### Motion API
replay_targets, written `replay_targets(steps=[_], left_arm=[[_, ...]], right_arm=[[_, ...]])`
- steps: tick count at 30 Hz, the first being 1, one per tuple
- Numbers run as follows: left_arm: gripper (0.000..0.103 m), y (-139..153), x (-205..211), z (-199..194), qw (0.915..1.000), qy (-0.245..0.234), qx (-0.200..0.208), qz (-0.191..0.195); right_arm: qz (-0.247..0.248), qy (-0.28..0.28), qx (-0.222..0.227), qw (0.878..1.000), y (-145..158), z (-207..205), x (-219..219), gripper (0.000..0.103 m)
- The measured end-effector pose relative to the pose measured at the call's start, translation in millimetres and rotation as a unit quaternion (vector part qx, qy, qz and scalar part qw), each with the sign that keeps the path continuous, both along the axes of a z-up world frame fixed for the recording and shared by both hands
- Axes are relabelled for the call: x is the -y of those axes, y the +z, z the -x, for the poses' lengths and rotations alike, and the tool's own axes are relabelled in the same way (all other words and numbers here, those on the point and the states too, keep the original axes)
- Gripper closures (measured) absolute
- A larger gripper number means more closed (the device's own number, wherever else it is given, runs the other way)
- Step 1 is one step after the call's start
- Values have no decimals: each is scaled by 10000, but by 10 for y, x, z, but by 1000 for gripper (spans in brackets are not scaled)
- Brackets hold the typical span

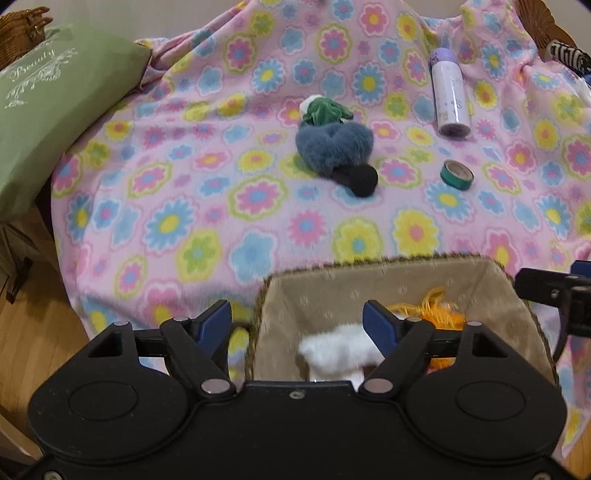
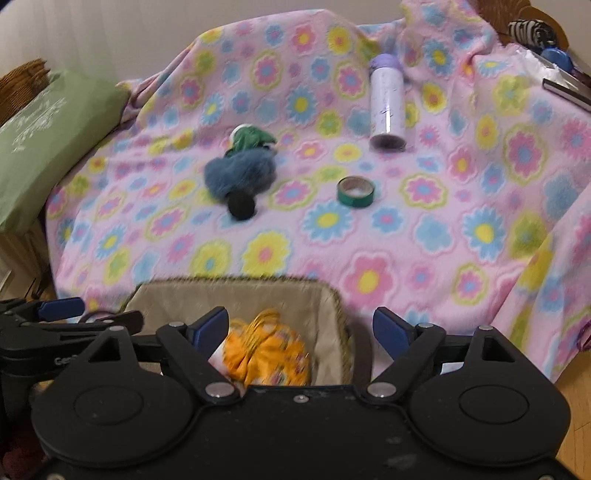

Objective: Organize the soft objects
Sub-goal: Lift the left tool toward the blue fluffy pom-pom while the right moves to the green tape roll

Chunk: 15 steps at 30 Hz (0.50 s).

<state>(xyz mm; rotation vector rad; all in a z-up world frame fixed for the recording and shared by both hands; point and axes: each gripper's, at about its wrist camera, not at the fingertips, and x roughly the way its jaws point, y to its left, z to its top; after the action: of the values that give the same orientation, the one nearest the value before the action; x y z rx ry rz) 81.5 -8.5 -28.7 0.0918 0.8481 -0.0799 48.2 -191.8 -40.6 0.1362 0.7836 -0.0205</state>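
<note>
A lined wicker basket (image 1: 332,275) (image 2: 236,282) stands at the near edge of the flowered blanket. It holds a white fluffy item (image 1: 336,349) and an orange soft item (image 1: 439,314) (image 2: 266,354). A blue fluffy soft item (image 1: 334,146) (image 2: 240,171), a green cloth item (image 1: 323,110) (image 2: 251,136) and a black pom-pom (image 1: 364,180) (image 2: 241,206) lie together mid-blanket. My left gripper (image 1: 297,319) is open and empty over the basket. My right gripper (image 2: 299,326) is open and empty over the basket's right side.
A purple-capped white bottle (image 1: 448,92) (image 2: 386,107) and a green tape roll (image 1: 457,174) (image 2: 355,191) lie on the blanket (image 1: 184,206) (image 2: 443,221). A green pillow (image 1: 48,107) (image 2: 40,140) sits left. A striped item (image 2: 530,33) is far right.
</note>
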Motion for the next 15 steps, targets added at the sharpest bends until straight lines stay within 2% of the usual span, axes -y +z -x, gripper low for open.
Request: replay_targets(steps=[7, 15], left_arm=[[28, -41, -9, -312, 9999, 54, -71, -56], [28, -154, 11, -673, 9996, 37, -222, -197]], right_arm=[[74, -234, -178, 9995, -69, -334, 170, 15], [203, -240, -456, 9985, -187, -723, 199, 15]])
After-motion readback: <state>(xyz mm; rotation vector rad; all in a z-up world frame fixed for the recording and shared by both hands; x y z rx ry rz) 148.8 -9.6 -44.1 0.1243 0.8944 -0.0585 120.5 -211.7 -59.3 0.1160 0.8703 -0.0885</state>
